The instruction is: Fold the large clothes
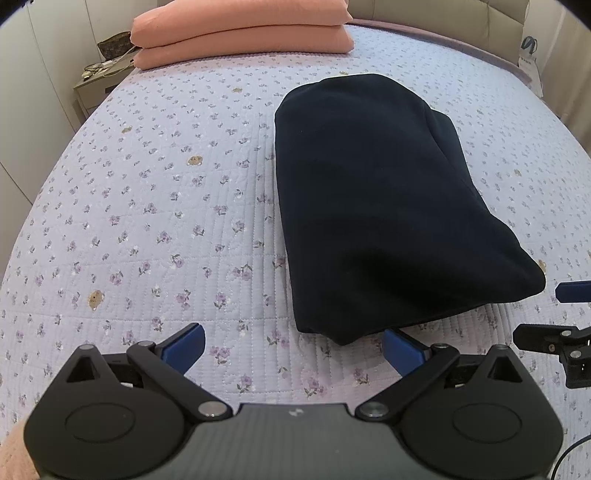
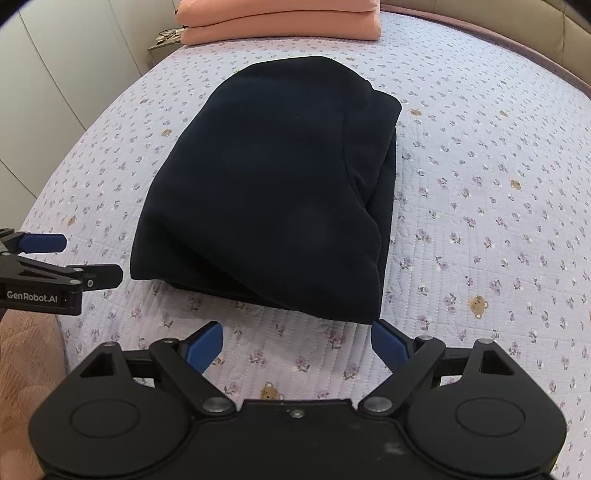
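the bed [image 1: 147, 206] fills both views, its floral quilt running ahead of the grippers to a pink stack [image 1: 240, 33] of folded bedding at the far end. the dark garment [image 1: 388, 206] lies on the quilt just ahead of both tools, already gathered into a thick, roughly rectangular bundle with rounded far corners and layered edges showing along its right side. judging from that shape, the folding looks close to done or done; at most one more fold or some squaring of the loose right-hand layers might be left, though the frames cannot say whether a smaller packet is wanted. the left gripper [image 1: 293, 345] sits low over the quilt with jaws spread wide and nothing between them, the bundle's near edge just ahead and to its right, its right finger close to the hem. the right gripper [image 2: 297, 345] is likewise low, level, pointing forward, jaws wide and empty, with the bundle's near right corner just beyond its right finger. the two tools are side by side, each visible at the other's edge, neither touching the cloth.
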Motion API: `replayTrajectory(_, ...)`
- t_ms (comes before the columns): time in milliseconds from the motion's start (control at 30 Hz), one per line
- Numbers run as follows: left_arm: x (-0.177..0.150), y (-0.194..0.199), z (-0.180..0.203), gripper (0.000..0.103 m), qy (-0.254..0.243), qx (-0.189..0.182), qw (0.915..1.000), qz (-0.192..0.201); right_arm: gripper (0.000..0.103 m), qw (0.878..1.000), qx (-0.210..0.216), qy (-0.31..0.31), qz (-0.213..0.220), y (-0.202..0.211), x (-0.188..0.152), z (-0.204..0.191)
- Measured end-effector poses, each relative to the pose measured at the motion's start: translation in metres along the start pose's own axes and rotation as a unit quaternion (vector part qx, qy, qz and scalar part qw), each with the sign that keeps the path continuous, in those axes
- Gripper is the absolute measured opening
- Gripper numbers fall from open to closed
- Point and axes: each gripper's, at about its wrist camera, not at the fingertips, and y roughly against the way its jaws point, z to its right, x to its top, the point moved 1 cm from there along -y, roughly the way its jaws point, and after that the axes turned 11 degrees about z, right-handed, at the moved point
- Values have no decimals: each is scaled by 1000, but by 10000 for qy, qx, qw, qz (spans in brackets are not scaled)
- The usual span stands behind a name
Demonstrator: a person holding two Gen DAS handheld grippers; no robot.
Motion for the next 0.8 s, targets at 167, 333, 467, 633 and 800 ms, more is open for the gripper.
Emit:
replayTrajectory(167, 0, 0, 0, 103, -23, 31, 10000, 0, 102, 10000, 1, 0, -15, -1, 0, 0)
replayTrajectory(333, -1, 0, 0, 103, -31, 46, 10000, 12, 102, 10000, 19, 42, -23, -1, 0, -3)
replayTrajectory(467, -1, 0, 0, 103, -29, 40, 10000, 9, 102, 9999, 72, 128, -34, -1, 0, -7)
replayTrajectory(633, -1, 0, 0, 103, -44, 54, 10000, 24, 102, 9999, 74, 119, -63, -3, -1, -7)
replayTrajectory(800, -1, 0, 1, 103, -49, 70, 10000, 26, 102, 9999, 84, 130, -68, -4, 0, -7)
